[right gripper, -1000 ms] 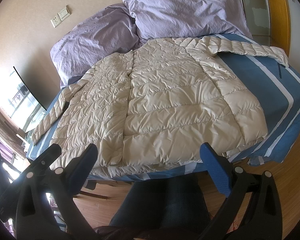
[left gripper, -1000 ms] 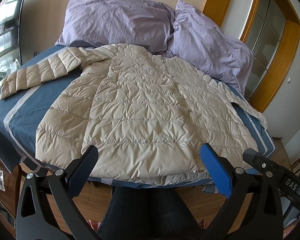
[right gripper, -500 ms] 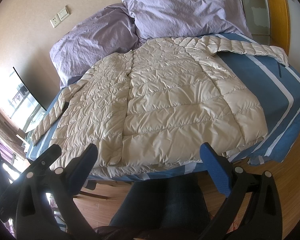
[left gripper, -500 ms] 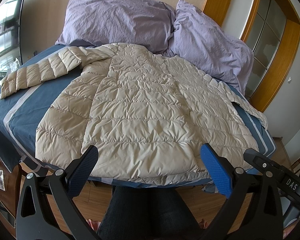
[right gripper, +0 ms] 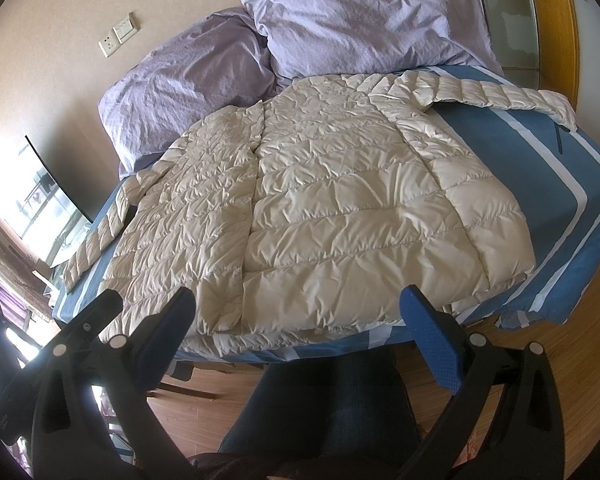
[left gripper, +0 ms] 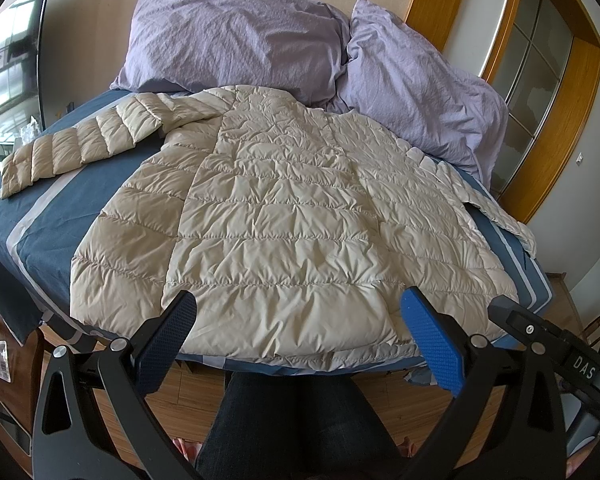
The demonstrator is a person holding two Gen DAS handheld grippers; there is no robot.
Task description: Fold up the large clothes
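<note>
Bed with blue white-striped sheet [left gripper: 80, 184] carries the cream quilted puffer jacket [left gripper: 284, 216] spread flat, hem at 6 o'clock near the edge, collar at 12 by two lilac pillows [left gripper: 236, 40]. Both sleeves out: 10 o'clock sleeve [left gripper: 72, 144], 3 o'clock sleeve [left gripper: 496, 208]. Left tool [left gripper: 296, 332] and right tool [right gripper: 296, 320] released, empty, hovering short of the hem; best to pinch each cuff and fold the sleeves inward first, keeping the body flat.

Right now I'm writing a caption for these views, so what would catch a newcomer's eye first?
A cream quilted puffer jacket lies spread flat across the blue striped bedcover, both sleeves stretched outward. Behind it, two crumpled lilac pillows lean against the beige wall. In the foreground, the left gripper and the right gripper hang open short of the hem, touching nothing.
</note>
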